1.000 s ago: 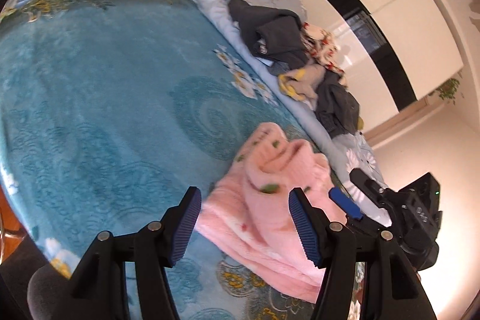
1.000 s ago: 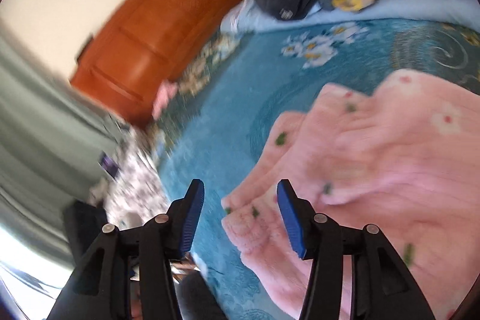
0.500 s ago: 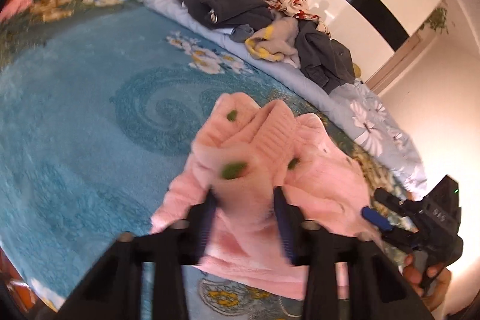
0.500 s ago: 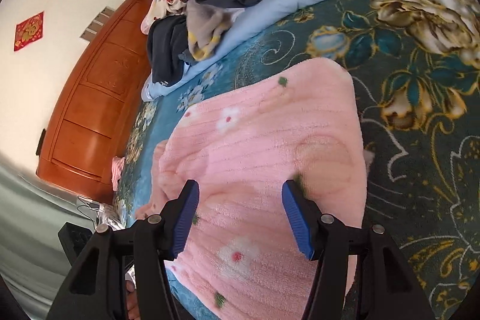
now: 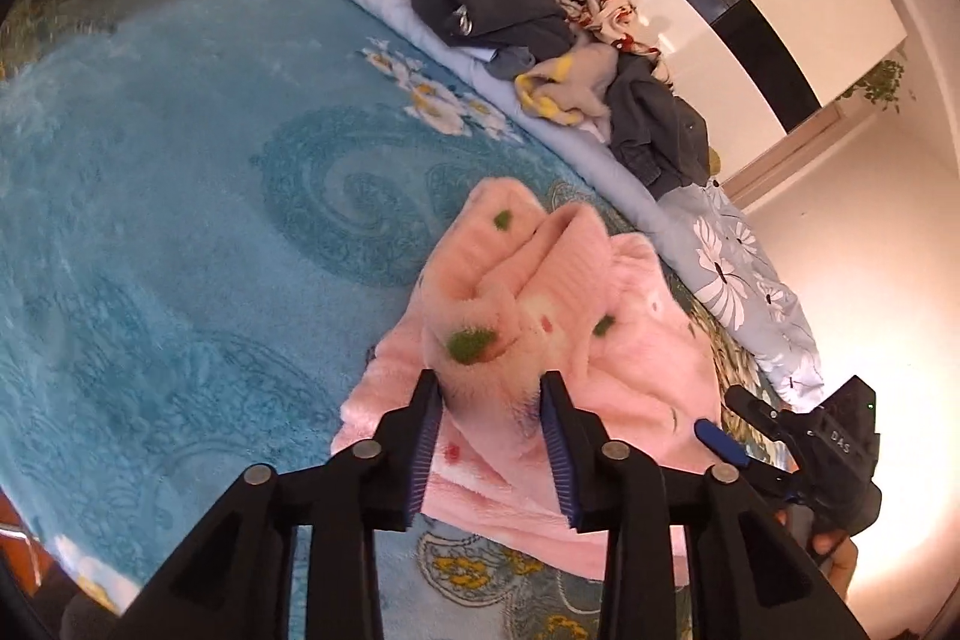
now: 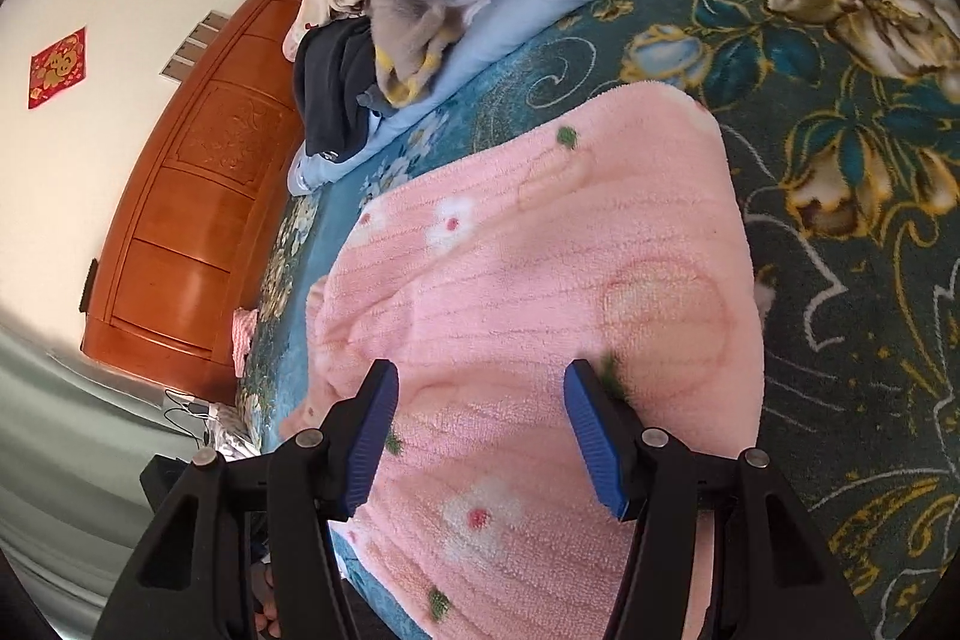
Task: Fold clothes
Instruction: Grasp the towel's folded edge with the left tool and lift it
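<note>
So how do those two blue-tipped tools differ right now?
The left tool has a raised bunch of the pink garment between its pads, its jaws opening; the right tool stands wider over flat fabric, gripping nothing. Both have blue ribbed pads on black arms.

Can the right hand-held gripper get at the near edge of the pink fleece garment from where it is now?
Probably yes. The right hand-held gripper hangs open just over the pink fleece garment, and nothing lies between its fingers and the fabric.

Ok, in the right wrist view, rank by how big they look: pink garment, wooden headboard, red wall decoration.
1. pink garment, though it is nearest the camera, which inflates it.
2. wooden headboard.
3. red wall decoration, clearly smallest.
</note>
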`<state>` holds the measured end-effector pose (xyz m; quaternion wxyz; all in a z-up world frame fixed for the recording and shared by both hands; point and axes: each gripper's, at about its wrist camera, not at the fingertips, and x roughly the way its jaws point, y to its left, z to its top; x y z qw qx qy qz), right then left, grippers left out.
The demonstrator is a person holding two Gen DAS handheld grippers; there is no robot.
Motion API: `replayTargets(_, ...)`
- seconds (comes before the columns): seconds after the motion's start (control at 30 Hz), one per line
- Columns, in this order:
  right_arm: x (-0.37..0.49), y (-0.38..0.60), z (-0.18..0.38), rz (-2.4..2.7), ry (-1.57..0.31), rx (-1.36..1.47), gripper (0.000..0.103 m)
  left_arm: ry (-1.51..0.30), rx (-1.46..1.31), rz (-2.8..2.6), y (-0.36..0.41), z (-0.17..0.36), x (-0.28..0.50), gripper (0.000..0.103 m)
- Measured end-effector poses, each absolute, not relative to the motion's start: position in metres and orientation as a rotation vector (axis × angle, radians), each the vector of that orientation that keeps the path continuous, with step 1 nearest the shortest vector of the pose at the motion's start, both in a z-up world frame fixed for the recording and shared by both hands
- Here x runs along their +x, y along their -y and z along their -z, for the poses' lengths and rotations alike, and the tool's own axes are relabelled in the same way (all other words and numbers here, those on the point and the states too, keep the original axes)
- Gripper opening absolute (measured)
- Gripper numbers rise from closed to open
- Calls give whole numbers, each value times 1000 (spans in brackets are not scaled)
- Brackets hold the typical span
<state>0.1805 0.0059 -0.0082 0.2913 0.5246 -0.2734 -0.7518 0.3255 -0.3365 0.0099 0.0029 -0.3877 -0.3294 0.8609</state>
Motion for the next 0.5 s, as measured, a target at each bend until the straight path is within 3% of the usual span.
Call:
replayTargets(0.1, 180, -9, 6, 1999, 744, 1390, 59, 877, -1181, -2791, 336, -39, 318, 43)
replayTargets(0.2, 180, -12, 3, 2004, 742, 1372, 59, 763, -1157, -2759, 331, -54, 289, 55)
replayTargets(0.5, 178, -16, 1, 2002, 735, 1364, 59, 588, -1435, -2478, 303, -13, 185, 59)
